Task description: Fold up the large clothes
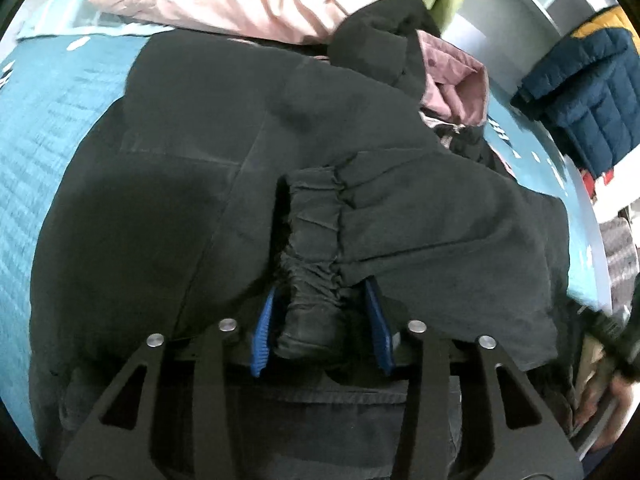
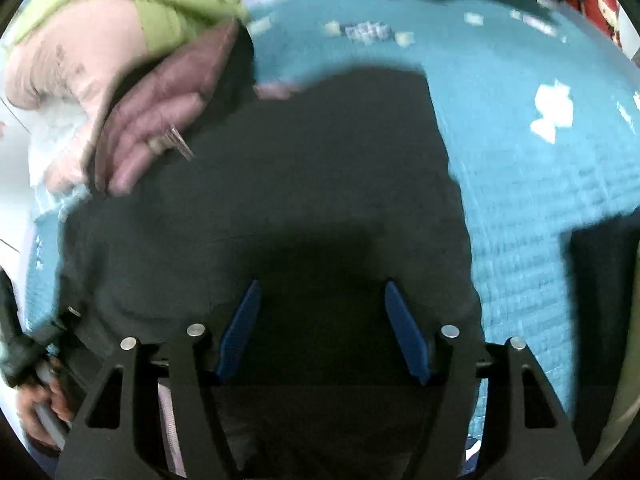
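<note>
The black coat (image 1: 180, 208) is lying flat, its cuff (image 1: 312, 280) sitting between the left gripper's (image 1: 322, 320) barely parted fingers while the right gripper (image 2: 322, 328) is hovering spread wide.

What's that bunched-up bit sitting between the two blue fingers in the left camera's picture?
In the left wrist view, the gathered elastic cuff of the black jacket's sleeve lies between the left gripper's blue ribbed fingers; whether they pinch it is unclear.

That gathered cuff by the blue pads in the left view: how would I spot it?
Find the black jacket spread on the teal blanket. Its sleeve folds across the body, ending in the cuff, the only puckered, elasticated band, between the left gripper jaws.
</note>
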Available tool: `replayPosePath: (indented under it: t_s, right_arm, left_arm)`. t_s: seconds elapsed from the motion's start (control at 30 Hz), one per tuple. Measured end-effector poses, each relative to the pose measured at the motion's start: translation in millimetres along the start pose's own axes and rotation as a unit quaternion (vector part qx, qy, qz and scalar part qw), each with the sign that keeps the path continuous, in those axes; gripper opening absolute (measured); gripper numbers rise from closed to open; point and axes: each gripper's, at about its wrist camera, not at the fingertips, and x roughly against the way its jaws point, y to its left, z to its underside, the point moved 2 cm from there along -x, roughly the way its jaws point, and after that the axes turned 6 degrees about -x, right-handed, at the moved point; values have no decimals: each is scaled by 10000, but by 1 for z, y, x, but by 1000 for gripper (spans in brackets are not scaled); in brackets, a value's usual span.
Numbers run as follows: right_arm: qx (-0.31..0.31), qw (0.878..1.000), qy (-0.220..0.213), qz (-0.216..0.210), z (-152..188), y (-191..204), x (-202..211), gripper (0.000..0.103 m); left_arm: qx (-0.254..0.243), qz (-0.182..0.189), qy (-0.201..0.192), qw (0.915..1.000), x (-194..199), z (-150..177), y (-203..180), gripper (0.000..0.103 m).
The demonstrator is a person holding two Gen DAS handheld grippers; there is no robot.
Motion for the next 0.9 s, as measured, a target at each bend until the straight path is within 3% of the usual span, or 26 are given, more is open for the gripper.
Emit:
replayPosePath:
  t_s: [0.07,0.17,0.3,0.4,0.5,0.63,0.77,0.83,0.9]
  right_arm:
    - [-128,9981,-172,-574,-22,20,8,64]
    - [-405,9936,-38,-1058,-58,47,-13,64]
    - [-391,9940,-46,-1024,-118,85,-60,64]
    - [-699,9924,97,-1004,-154,91,-96,64]
    - [-1033,9895,116,-1002,-183,90,-122,64]
    - [-1420,9830,-89,-1157,-214,81,-138,64]
    - [-1673,9768,122,-1334,-235,74,-161,64]
    - [-1647,9778,240,-1275,-236,74,-171,64]
    - [-1564,9798,333,-1199,-237,73,-180,64]
  left_arm:
    - [-118,68,-12,9999,1,1,3,45]
    - [-343,122,-65,9993,5,3,-2,47]
    - [-498,378,-240,9978,21,2,-7,74]
    - [-428,727,-321,9959,31,-18,-1,77]
    - [-514,1051,-536,9917,38,-65,-2,80]
    - [-747,635,-988,9903,19,-148,-3,84]
    - [-729,288,-774,9939,-33,-205,1,84]
    - [-737,123,-346,9966,-63,-224,1,84]
    - [-693,156,-175,9973,-84,-234,0,83]
